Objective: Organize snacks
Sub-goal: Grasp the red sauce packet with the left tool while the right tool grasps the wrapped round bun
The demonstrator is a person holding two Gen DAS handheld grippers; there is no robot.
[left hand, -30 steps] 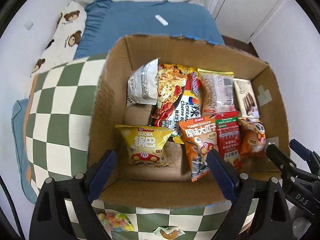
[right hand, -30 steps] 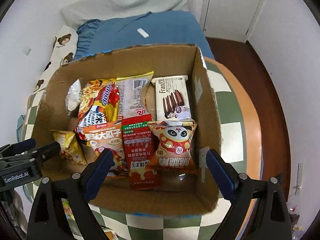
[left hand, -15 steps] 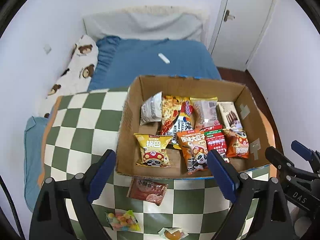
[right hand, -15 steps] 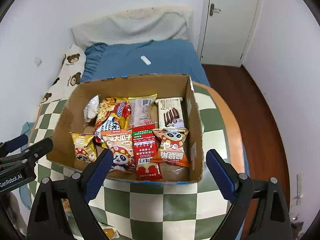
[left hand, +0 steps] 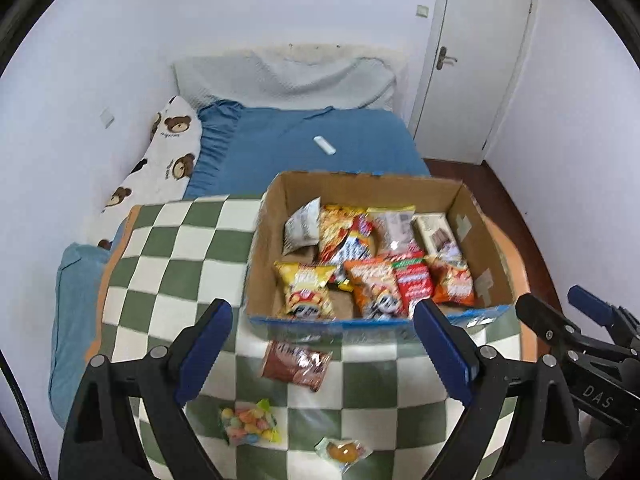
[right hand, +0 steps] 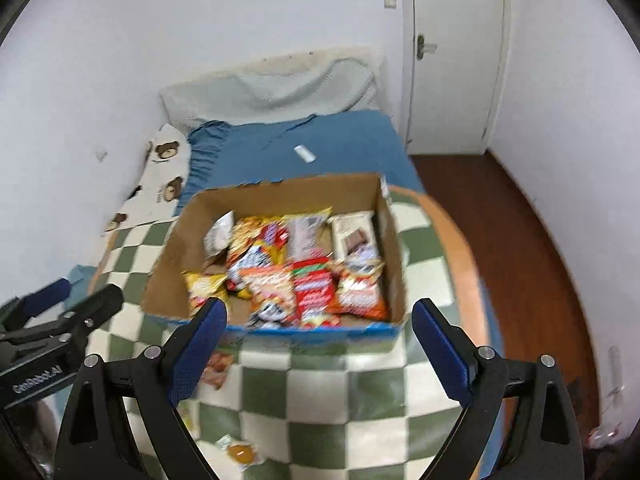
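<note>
Both tools stand wide and empty: the left tool hangs over the near edge of the checkered table, the right tool beside it. Nearest, at about six o'clock from the left tool, lie a candy bag and a small wrapped sweet; a brown packet, long axis running nine to three, lies between its fingers, so the left seems nearer. At twelve o'clock, the cardboard box holds two rows of snack bags.

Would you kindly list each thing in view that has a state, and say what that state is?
Left gripper: open, empty.
Right gripper: open, empty.
Box: open-topped, holding snack packs.
Brown packet: outside the box, flat on the checked cloth.
Candy bag: outside the box.
Door: shut.
</note>
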